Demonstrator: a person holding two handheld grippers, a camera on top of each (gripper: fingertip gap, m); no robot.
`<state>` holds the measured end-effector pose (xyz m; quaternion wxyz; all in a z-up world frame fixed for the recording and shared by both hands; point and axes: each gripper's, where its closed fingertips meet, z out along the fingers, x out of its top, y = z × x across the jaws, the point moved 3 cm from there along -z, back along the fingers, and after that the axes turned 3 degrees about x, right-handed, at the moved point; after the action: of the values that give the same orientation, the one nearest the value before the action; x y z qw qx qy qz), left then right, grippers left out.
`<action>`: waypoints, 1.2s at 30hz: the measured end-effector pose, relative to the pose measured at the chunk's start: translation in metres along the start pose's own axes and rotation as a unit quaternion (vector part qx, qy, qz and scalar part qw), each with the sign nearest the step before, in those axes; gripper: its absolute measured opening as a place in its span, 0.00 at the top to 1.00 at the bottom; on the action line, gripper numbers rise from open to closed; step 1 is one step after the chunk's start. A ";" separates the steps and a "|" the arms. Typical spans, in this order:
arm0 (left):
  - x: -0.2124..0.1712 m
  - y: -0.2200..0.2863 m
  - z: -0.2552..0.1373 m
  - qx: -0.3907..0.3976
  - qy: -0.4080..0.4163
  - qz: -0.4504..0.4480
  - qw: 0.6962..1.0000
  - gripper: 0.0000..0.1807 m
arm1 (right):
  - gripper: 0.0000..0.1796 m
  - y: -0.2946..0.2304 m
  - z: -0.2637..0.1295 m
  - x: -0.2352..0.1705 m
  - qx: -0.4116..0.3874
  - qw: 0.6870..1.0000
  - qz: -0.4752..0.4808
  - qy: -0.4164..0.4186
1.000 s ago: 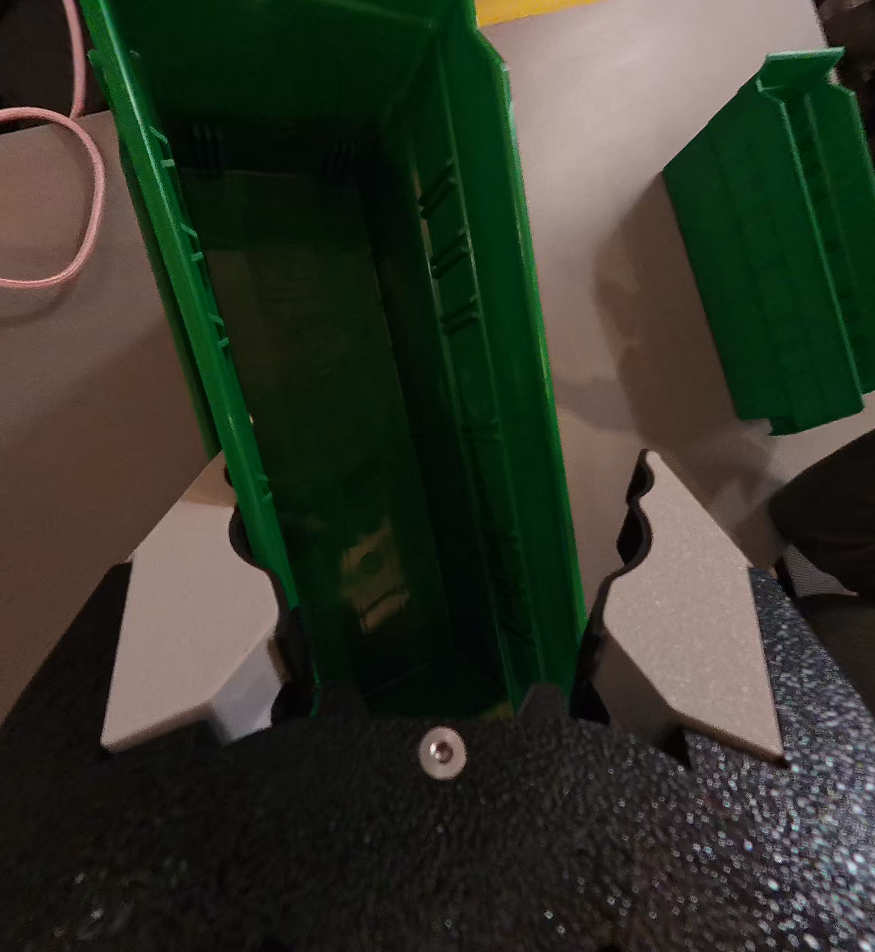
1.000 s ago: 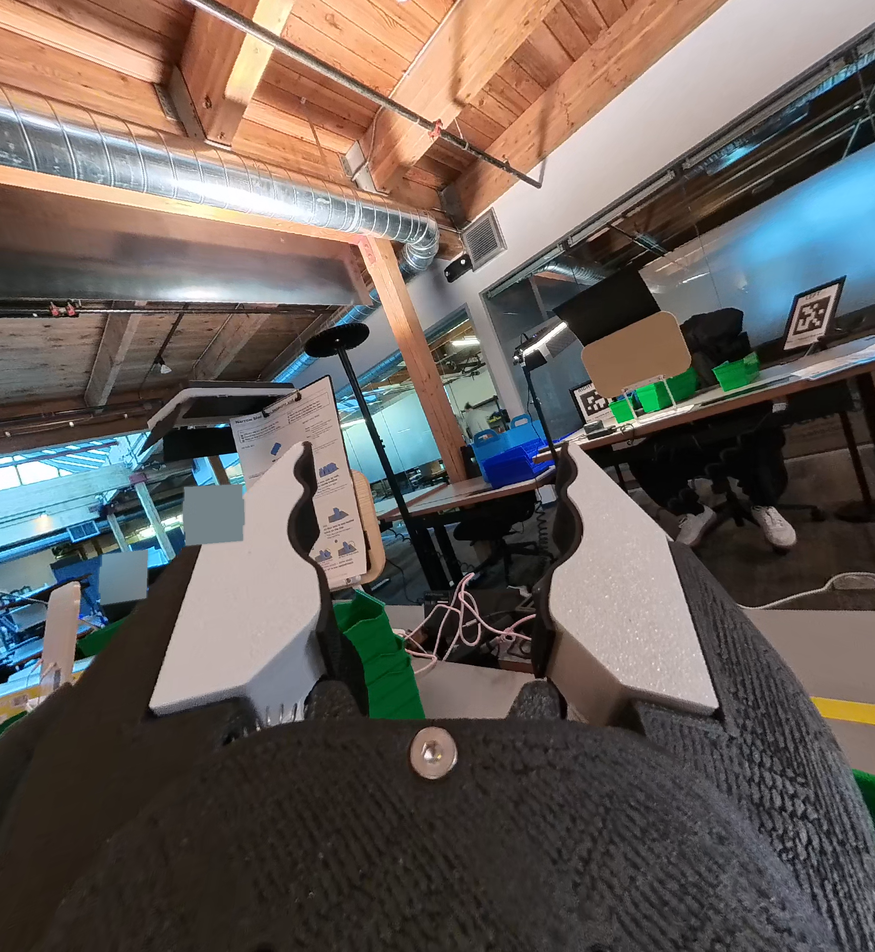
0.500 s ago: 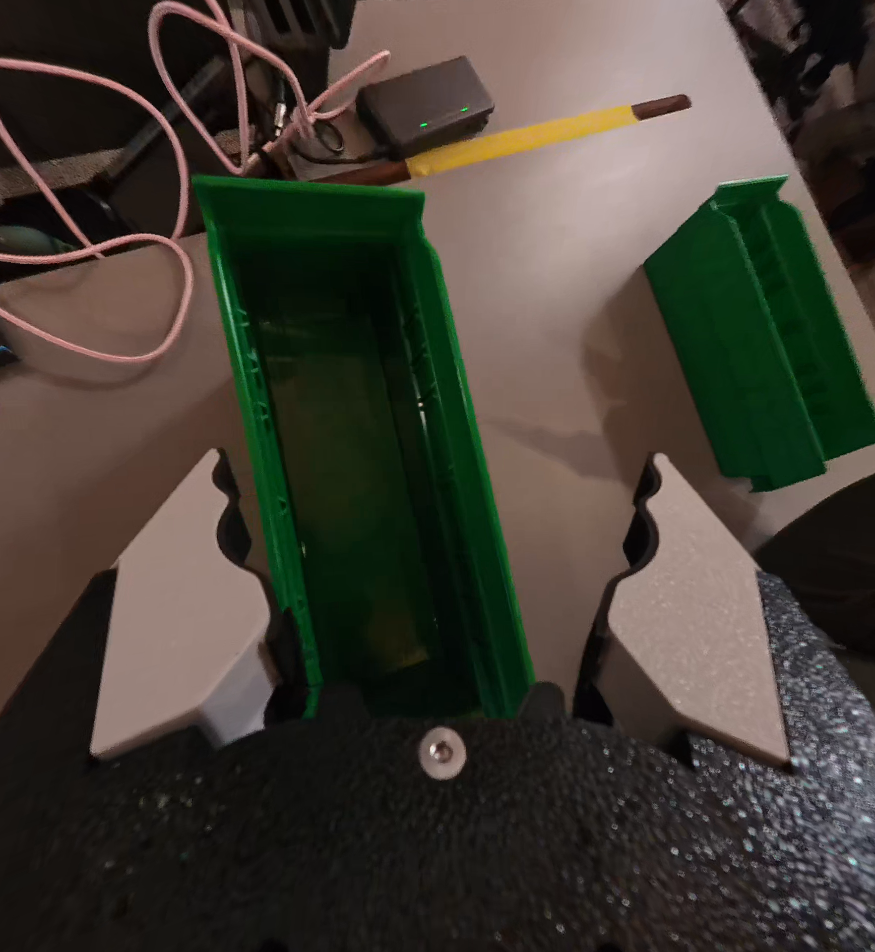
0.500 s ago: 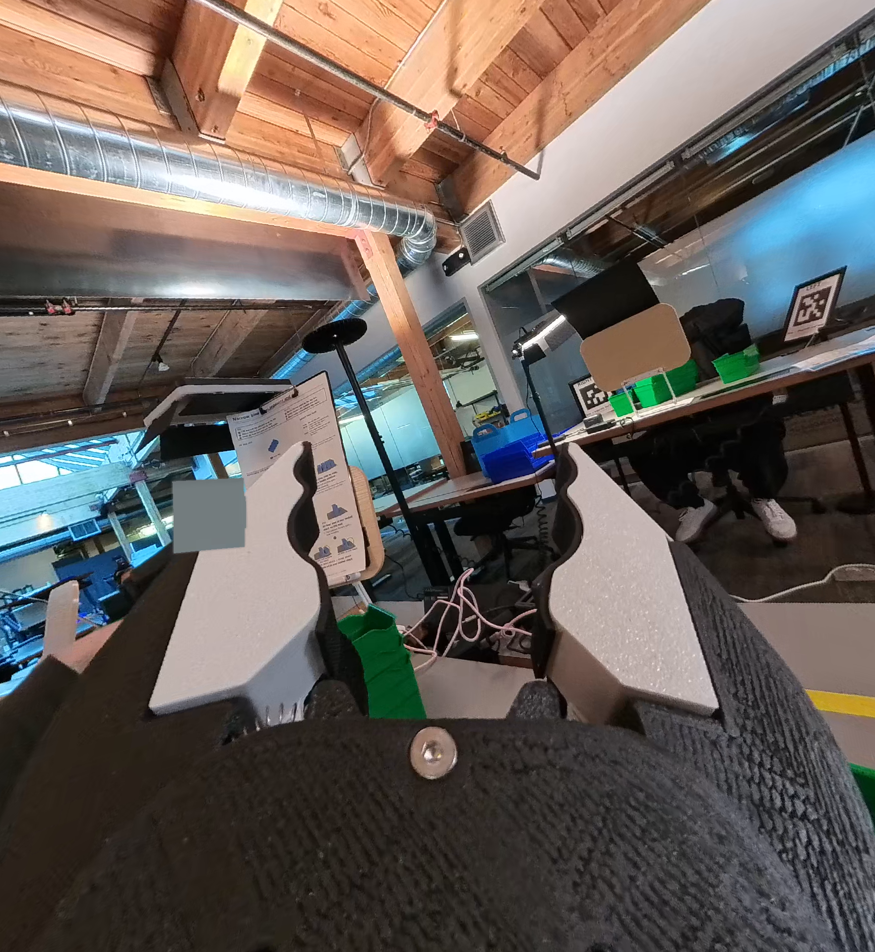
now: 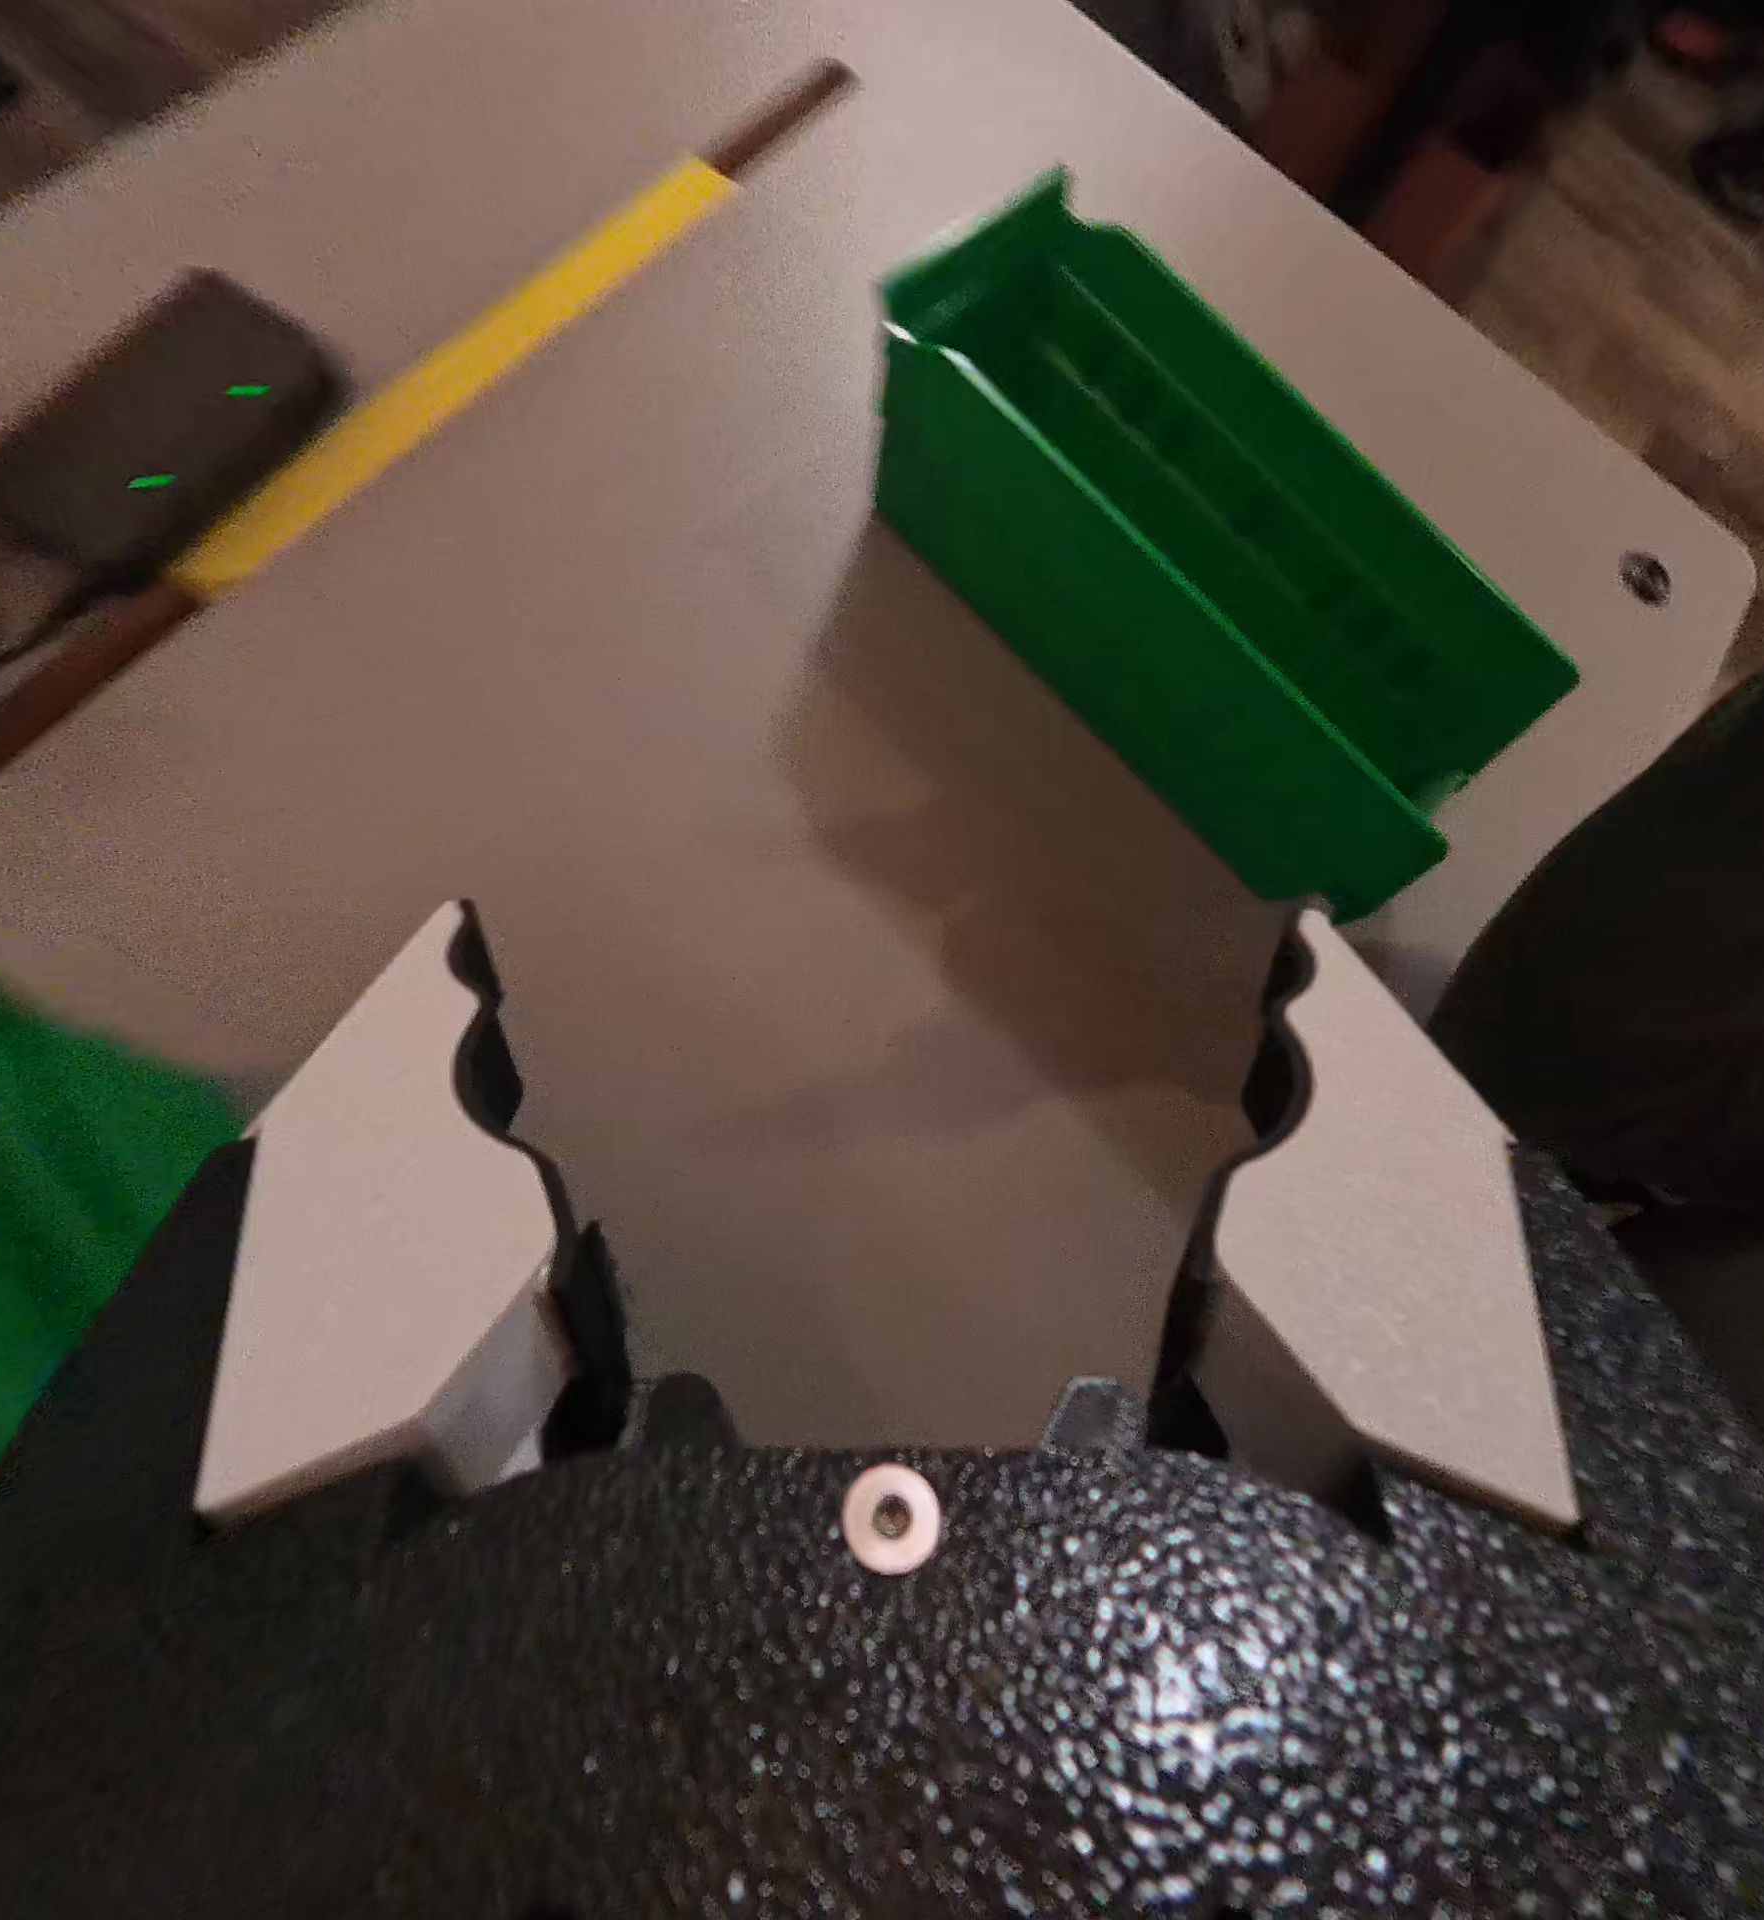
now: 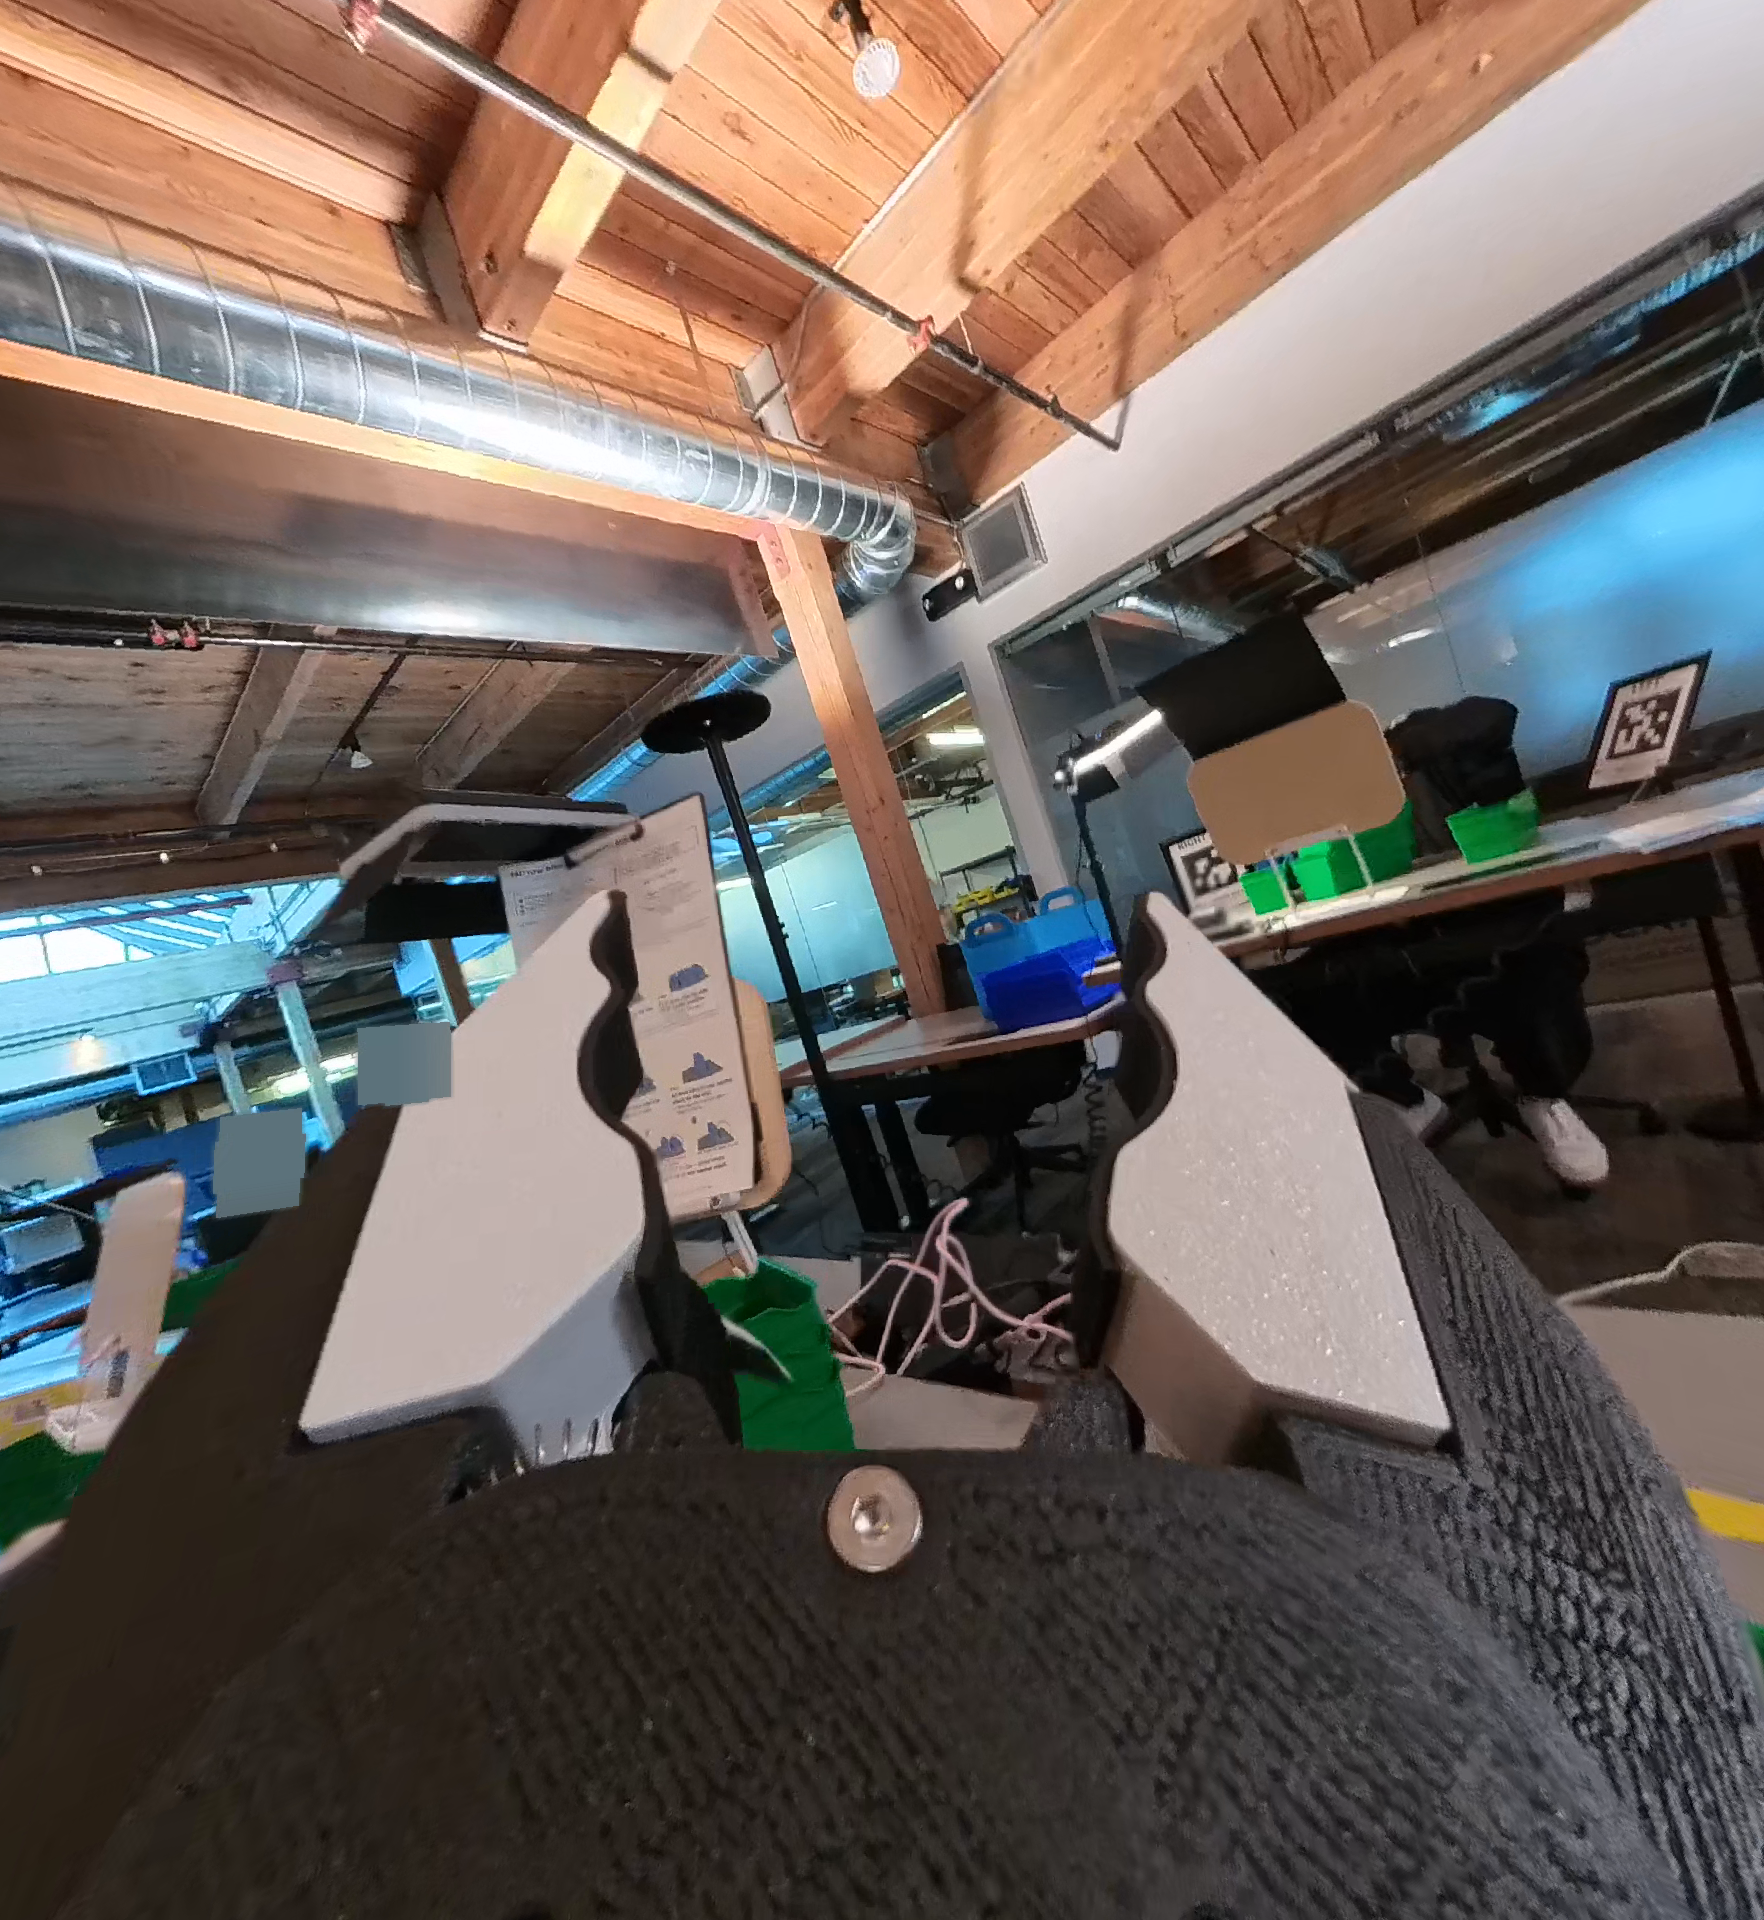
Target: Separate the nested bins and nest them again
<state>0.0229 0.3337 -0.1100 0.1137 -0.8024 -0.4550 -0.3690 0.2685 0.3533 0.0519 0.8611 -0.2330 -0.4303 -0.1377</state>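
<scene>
Change: the long green plastic bin that stood between the left gripper (image 5: 878, 935)'s jaws half a second ago is gone from them; that view has swung right, toward the second bin.
Left jaws: spread wide, holding nothing; only bare beige worktop (image 5: 649, 675) shows between them.
Released bin (image 5: 16, 1174): a blurred green mass at the left edge of the left wrist view, probably that bin; its pose cannot be told.
Second bin: a narrow green plastic bin (image 5: 1169, 561) lying tipped on its side near the worktop's right corner, its open face turned away from the camera and to the right.
Key relation: this bin lies ahead and right of the left jaws; its long axis runs diagonally, near end just beyond the right finger's tip.
Right gripper (image 6: 878, 1039): jaws apart, empty, aimed up at the room; a green bin edge (image 6: 774, 1351) shows low between them.
Nearer gripper: likely the left, judging by its view.
Progress: bins well apart, so re-nesting seems next.
</scene>
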 end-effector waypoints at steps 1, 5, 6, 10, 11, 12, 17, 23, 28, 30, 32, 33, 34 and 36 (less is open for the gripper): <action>0.003 0.018 0.021 -0.013 -0.013 0.014 1.000 0.18 | 0.48 -0.004 -0.004 0.005 0.000 1.000 -0.009 0.009; 0.033 0.085 0.093 -0.086 -0.034 0.004 0.996 0.12 | 0.48 -0.013 -0.025 0.028 -0.012 0.998 -0.038 0.046; 0.044 0.102 0.107 -0.110 -0.040 -0.011 0.993 0.12 | 0.48 -0.015 -0.031 0.034 -0.015 0.997 -0.043 0.057; 0.090 0.135 0.153 -0.079 -0.052 -0.003 0.996 0.12 | 0.48 -0.018 -0.056 0.057 -0.027 0.992 -0.059 0.107; 0.097 0.136 0.163 -0.059 -0.065 -0.003 0.996 0.12 | 0.48 -0.018 -0.062 0.062 -0.030 0.991 -0.061 0.119; 0.102 0.138 0.172 -0.042 -0.082 -0.007 0.996 0.12 | 0.48 -0.018 -0.068 0.066 -0.032 0.989 -0.061 0.130; 0.097 0.131 0.210 0.076 -0.183 0.011 0.980 0.12 | 0.48 -0.013 -0.083 0.077 -0.024 0.985 -0.045 0.163; 0.073 0.134 0.233 0.121 -0.223 0.023 0.967 0.12 | 0.48 -0.007 -0.080 0.074 0.000 0.988 -0.015 0.154; 0.050 0.123 0.225 0.150 -0.225 0.017 0.963 0.12 | 0.48 -0.012 -0.080 0.076 0.015 0.988 -0.013 0.155; 0.043 0.116 0.217 0.157 -0.220 0.012 0.963 0.12 | 0.48 -0.011 -0.080 0.076 0.018 0.988 -0.010 0.154; 0.036 0.103 0.205 0.171 -0.215 0.010 0.961 0.12 | 0.48 -0.010 -0.080 0.076 0.018 0.988 -0.007 0.154; 0.032 0.097 0.199 0.175 -0.217 0.005 0.960 0.12 | 0.48 -0.009 -0.080 0.076 0.018 0.988 -0.005 0.155; 0.026 0.090 0.193 0.174 -0.220 0.001 0.960 0.12 | 0.48 -0.009 -0.081 0.076 0.018 0.988 -0.004 0.156; 0.015 0.076 0.180 0.171 -0.229 -0.009 0.958 0.12 | 0.48 -0.008 -0.081 0.077 0.020 0.987 0.000 0.158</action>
<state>0.1768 0.3939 -0.2144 0.1388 -0.8301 -0.5319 -0.0934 0.3655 0.3017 0.0733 0.9227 -0.1915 -0.2916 -0.1643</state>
